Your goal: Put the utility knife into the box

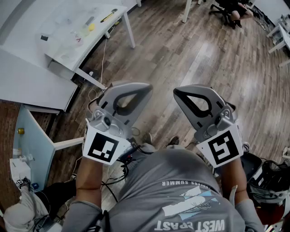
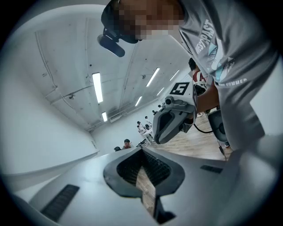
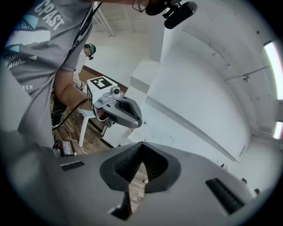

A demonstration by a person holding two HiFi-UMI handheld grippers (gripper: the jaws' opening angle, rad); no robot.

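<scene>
A grey-brown wooden plank floor fills most of the head view, with pale glare across the boards. At upper left stands a white table on thin white legs, its top cluttered with small items. A thin cable trails over the floor below it. A light blue panel leans at the left edge. A black office chair sits at the top, near more white furniture legs.

The left gripper view shows a white ceiling with long strip lights and a few people at the far end. The right gripper view shows a plain white wall.
</scene>
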